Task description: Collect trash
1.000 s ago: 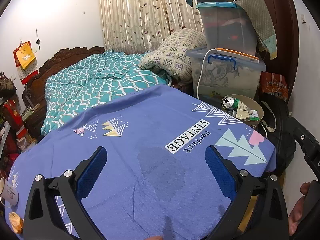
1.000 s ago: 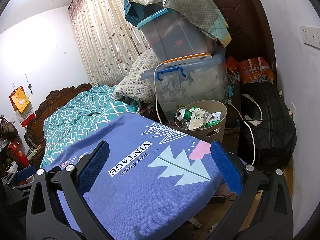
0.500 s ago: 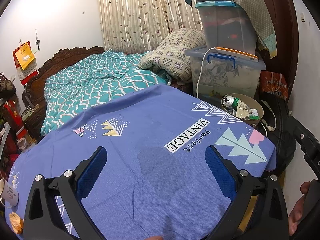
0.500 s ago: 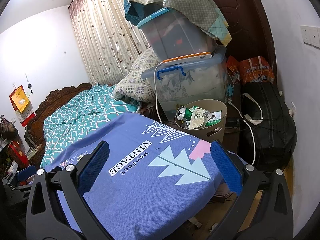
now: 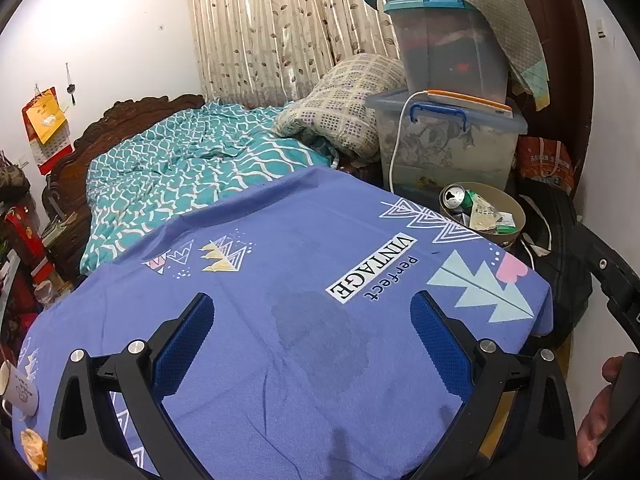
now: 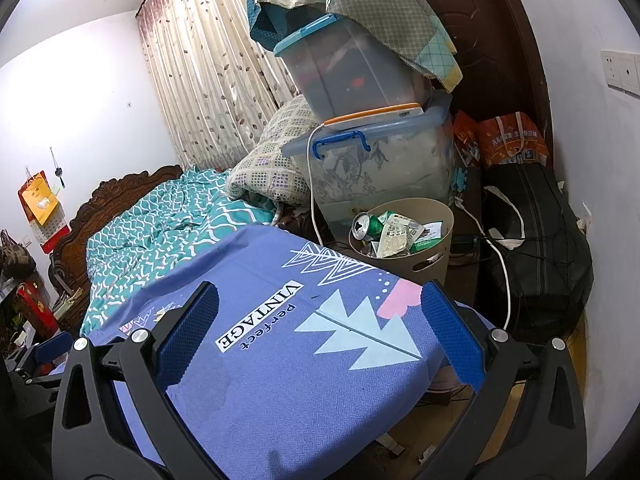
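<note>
Beyond the table (image 6: 280, 400), both spread, empty claws (image 5: 312, 336) (image 6: 320, 328) face light, crushable trash: bin (image 6: 436, 248), can (image 6: 362, 226); grip the can's body.

Counts, both wrist views.

Grippers: 2, the left gripper (image 5: 312, 332) and the right gripper (image 6: 320, 324), each with 2 blue-padded fingers spread wide, nothing between them.

Counter (image 5: 280, 280) with blue printed cloth: 1.

Waste bin (image 6: 434, 258), beige: 1. In it: drink can (image 6: 366, 226), 1; cartons and wrappers, several, number not clear.

Clear storage boxes: 2, stacked, upper box (image 6: 352, 76) on lower box (image 6: 384, 164).

Bed (image 5: 192, 168): 1. Folded quilt (image 5: 340, 108): 1.

Black bag (image 6: 540, 240): 1. Orange bags: 2 in the right wrist view.

White mug (image 5: 18, 388): 1.

Wall sockets (image 6: 624, 70): 2.
</note>
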### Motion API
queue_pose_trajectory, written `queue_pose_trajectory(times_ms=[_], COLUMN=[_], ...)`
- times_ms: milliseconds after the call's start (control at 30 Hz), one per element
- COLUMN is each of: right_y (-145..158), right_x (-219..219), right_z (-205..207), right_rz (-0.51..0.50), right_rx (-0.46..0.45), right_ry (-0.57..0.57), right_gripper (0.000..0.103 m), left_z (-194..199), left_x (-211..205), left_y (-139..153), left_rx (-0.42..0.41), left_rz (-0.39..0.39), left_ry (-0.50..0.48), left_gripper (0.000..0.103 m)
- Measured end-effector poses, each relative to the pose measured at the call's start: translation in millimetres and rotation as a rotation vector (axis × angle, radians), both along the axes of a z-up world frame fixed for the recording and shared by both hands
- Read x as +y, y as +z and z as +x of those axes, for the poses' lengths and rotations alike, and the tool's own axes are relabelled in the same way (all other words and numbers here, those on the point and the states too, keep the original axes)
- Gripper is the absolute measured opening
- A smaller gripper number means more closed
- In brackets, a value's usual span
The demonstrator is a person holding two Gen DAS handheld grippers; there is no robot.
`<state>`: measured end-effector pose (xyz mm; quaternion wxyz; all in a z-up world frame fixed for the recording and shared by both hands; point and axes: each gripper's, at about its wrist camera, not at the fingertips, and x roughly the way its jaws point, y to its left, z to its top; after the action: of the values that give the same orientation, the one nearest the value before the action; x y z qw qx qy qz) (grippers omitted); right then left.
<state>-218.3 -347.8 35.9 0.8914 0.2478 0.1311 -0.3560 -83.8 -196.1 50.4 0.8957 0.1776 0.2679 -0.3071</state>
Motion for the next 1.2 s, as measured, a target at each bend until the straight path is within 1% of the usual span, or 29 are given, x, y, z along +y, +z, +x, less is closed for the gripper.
queue_pose_trajectory(times_ms=[100, 233, 300, 533, 833, 1200], right_y=[-0.8, -2.6, -2.6, -2.3, -0.5, 1.9], right_x=[-0.6, 0.5, 0.3, 0.8, 0.8, 0.4], right_z=[-0.1, -0.9, -1.5, -1.4, -2.4, -2.1], right_rz=[0.000, -0.002, -0.002, -0.003, -0.004, -0.005], right_rx=[0.000, -0.003, -0.003, -0.003, -0.006, -0.007], right_ry=[0.000, -0.002, -0.001, -0.001, -0.002, 0.004], right_gripper=[0.100, 0.100, 0.100, 0.100, 0.100, 0.100], left_z=[-0.9, 0.8, 0.5, 2.5, -0.2, 0.9], left_x=[0.7, 1.4, 1.4, -1.2, -2.3, -2.3], left_y=[-1.3, -2.4, -3.3, -5.7, -5.0, -4.7], left_rx=[-0.002, 0.017, 0.013, 0.041, 0.013, 0.006], left_rz=[0.001, -0.001, 0.007, 0.022, 0.030, 0.041], left_ry=[-0.001, -0.002, 0.001, -0.016, -0.018, -0.018], left_gripper=[0.095, 0.095, 0.095, 0.095, 0.095, 0.095])
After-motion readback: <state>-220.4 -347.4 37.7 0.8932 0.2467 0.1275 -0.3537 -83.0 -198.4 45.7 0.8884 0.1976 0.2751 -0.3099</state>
